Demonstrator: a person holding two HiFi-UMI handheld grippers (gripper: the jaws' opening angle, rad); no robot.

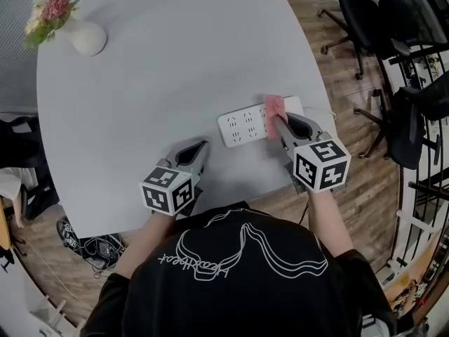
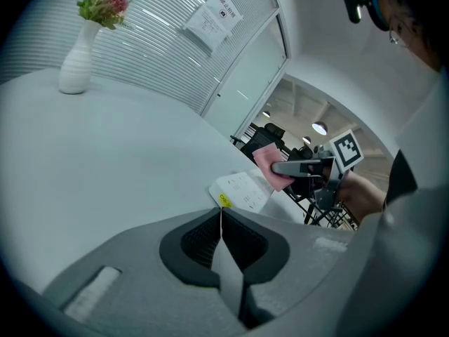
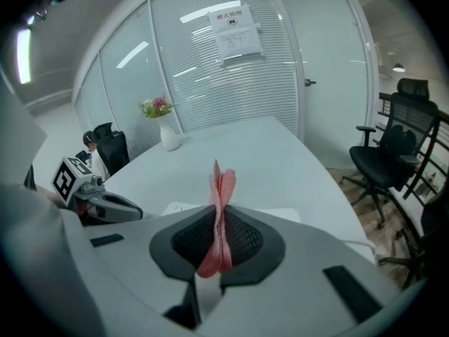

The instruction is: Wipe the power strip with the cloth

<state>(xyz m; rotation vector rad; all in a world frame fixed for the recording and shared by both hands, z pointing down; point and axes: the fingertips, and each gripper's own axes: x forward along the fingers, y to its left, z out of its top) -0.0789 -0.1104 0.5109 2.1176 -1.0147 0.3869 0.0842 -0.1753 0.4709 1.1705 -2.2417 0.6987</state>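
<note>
The cloth (image 1: 274,109) hides part of the power strip (image 1: 242,126).

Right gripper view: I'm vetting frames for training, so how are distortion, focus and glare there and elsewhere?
Right gripper view: fisheye bend, black corners, cloth sharp. Left gripper view: same bend, strip small but clear. Head view: even light, no glare on the table.

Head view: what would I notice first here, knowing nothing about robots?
The pink cloth pinched in the right gripper, at the right end of the white power strip. The left gripper is shut and empty to its left. A vase of flowers stands at the table's far left.
</note>
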